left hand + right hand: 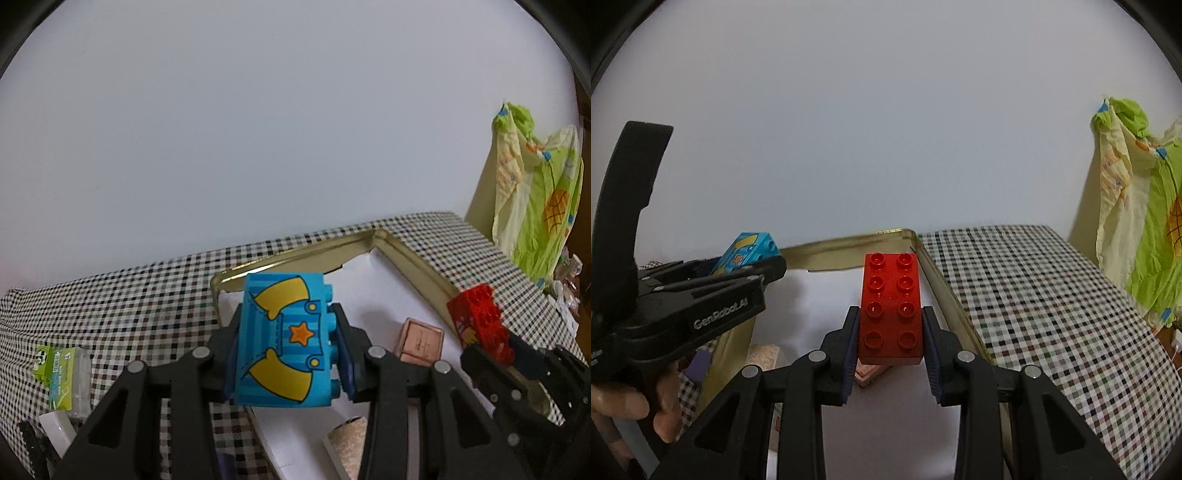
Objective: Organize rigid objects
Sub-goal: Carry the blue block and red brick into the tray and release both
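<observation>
My left gripper is shut on a blue toy block printed with yellow sleeves and an orange star, held above a gold tin tray lined with white paper. My right gripper is shut on a red studded brick, studs facing up, over the same gold tin tray. In the left wrist view the red brick and right gripper hover at the tray's right rim. In the right wrist view the left gripper with the blue block is at the left.
A small pink box and a beige patterned roll lie in the tray. A green packet rests on the checked tablecloth at left. A green and yellow cloth hangs at right. A hand holds the left gripper.
</observation>
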### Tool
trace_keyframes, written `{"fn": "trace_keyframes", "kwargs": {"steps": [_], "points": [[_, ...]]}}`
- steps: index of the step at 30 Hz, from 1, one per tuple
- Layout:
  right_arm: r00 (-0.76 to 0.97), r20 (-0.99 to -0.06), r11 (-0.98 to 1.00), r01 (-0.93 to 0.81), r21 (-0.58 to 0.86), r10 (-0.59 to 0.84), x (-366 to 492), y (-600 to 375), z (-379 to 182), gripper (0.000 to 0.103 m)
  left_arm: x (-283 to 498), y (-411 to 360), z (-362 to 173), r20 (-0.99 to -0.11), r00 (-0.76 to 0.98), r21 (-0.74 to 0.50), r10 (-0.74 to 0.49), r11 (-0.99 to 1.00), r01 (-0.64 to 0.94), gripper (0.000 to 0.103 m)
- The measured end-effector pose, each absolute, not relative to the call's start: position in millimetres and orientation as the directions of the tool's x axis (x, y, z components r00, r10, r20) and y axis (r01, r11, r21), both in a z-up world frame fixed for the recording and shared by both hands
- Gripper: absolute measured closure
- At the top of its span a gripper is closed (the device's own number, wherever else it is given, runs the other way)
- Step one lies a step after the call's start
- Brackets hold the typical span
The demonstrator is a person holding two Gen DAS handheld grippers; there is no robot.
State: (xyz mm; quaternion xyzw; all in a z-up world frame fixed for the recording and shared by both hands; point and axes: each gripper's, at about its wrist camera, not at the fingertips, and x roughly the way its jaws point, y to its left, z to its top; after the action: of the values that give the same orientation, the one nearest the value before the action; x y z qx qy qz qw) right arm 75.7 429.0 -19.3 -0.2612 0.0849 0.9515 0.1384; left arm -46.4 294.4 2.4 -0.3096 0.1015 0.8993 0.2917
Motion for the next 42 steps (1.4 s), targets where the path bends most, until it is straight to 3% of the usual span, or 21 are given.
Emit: {"fn": "trace_keyframes", "kwargs": {"steps": [10, 35, 38, 40, 42], "points": [[-0.768, -0.607, -0.919, -0.364, 0.149, 0.206, 79, 435, -30, 0.069, -57, 306, -10, -0.692, -0.592, 0.029, 0.413, -0.803, -0.595, 0.062], [-0.72, -0.67, -0.916, -0.372, 0.15, 0.183, 73, 438, -43, 0.069, -63, 320, -20, -0.768, -0.544, 0.086, 0.339, -0.786, -0.612, 0.062], [-0.717, -0.672, -0.915, -0.376, 0.148, 0.186, 72, 438, -44, 0.069, -63, 320, -17, -0.764, -0.538, 0.067, 0.357, -0.785, -0.615, 0.053], [-0.715, -0.674, -0.914, -0.378, 0.146, 0.188, 71, 438, -44, 0.069, -59, 320, -15, -0.756, -0.548, 0.081, 0.358, -0.779, -0.621, 0.034], [-0.708, -0.682, -0.916, -0.374, 0.143, 0.183, 70, 437, -45, 0.068, -55, 320, -11, -0.737, -0.569, 0.096, 0.364, -0.778, -0.621, 0.022]]}}
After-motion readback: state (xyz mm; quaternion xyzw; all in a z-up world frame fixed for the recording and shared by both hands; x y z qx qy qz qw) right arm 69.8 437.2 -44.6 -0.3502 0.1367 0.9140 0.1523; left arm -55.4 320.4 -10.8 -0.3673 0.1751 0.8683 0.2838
